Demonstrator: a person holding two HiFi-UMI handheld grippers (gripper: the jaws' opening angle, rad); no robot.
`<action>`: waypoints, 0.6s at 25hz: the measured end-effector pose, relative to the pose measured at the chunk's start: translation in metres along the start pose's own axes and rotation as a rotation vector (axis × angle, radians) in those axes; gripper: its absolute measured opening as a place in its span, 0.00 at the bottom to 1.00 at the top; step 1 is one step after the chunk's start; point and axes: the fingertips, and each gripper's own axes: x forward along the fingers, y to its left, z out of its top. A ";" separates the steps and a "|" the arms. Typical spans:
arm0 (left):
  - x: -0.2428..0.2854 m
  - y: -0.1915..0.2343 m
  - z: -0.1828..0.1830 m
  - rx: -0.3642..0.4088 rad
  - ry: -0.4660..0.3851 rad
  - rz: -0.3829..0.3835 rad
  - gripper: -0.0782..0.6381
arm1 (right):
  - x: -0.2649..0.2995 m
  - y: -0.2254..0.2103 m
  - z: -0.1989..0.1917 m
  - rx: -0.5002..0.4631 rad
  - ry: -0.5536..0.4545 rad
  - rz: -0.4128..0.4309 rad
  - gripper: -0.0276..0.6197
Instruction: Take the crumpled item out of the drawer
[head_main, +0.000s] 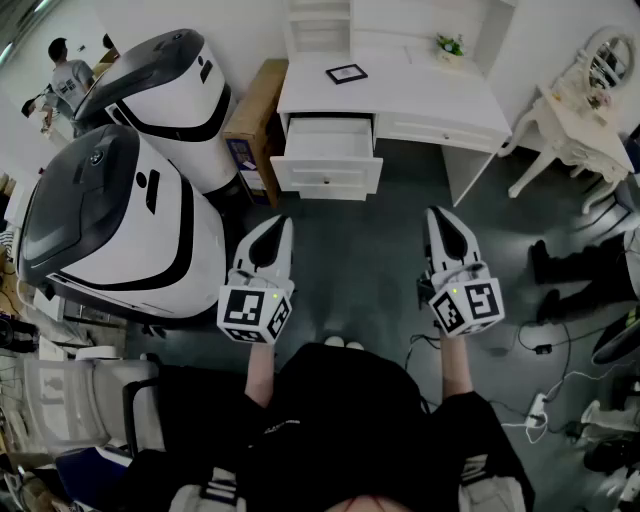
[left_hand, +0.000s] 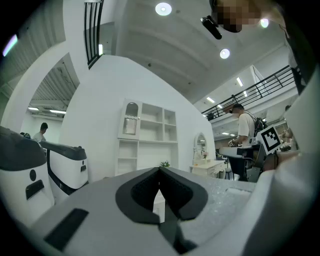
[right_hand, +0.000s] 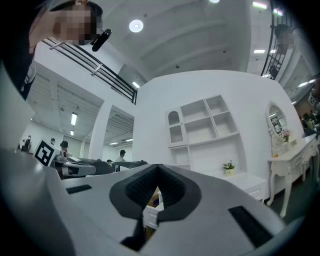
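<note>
The crumpled item should lie in the open drawer (head_main: 327, 176) of the white bench (head_main: 420, 100), but I cannot make it out there — the inside reads plain white. I judge this the approach step: the left tongs (head_main: 281, 224) and right tongs (head_main: 438, 214) hang well short of the drawer, both closed and empty — next, move in and open one.
</note>
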 end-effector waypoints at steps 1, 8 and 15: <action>0.000 -0.001 -0.001 -0.001 0.001 0.000 0.11 | -0.001 -0.001 0.000 -0.001 0.002 0.000 0.03; 0.003 -0.011 -0.003 -0.005 0.008 0.004 0.11 | -0.006 -0.011 -0.003 0.010 0.011 0.002 0.03; 0.002 -0.027 -0.010 -0.013 0.028 0.025 0.11 | -0.017 -0.021 -0.008 0.024 0.018 0.026 0.03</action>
